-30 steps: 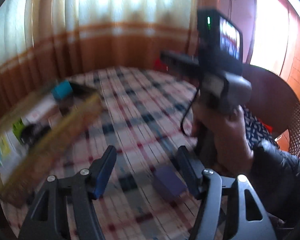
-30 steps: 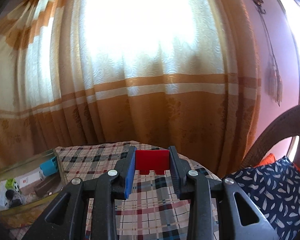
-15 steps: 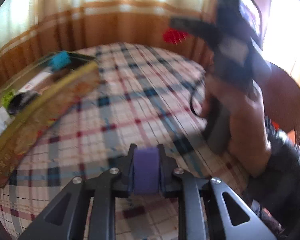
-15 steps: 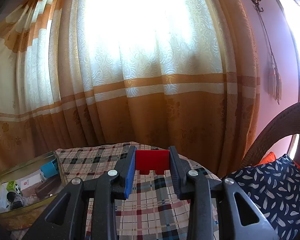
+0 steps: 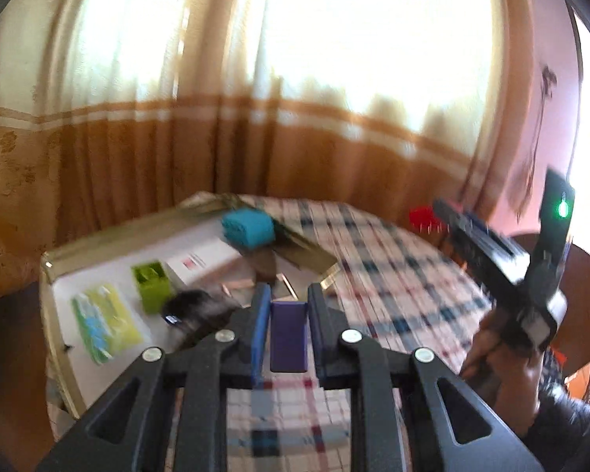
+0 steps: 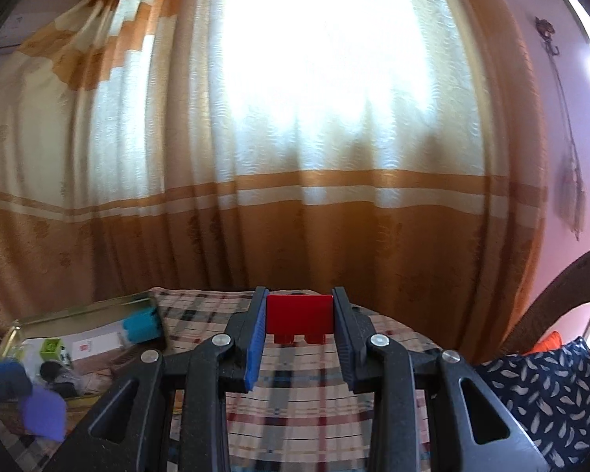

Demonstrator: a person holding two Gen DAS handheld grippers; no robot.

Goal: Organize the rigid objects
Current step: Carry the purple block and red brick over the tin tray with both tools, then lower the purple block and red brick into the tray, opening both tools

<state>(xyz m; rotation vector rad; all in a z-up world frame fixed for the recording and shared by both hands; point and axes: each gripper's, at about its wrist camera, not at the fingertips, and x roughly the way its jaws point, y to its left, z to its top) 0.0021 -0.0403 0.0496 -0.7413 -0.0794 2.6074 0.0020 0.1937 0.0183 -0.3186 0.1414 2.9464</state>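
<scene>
Two blocks held off the desk, a tin of sorted items at left.

The purple block (image 5: pixel 288 336) is sitting upright, clamped between the left tongs (image 5: pixel 286 328). The red block (image 6: pixel 299 316), with two studs underneath, is being pinched level in the right tongs (image 6: pixel 298 328). The open tin (image 5: pixel 59 275) is holding a teal block (image 5: pixel 247 227) and a green block (image 5: pixel 152 285).

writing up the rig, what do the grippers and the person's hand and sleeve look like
Both the left gripper and right gripper have black plastic linkage arms with silver rivets and blue-edged finger pads. Seen from the left view, the right gripper's body carries a black box with a green light. The right hand is bare, with a dark sleeve.
</scene>
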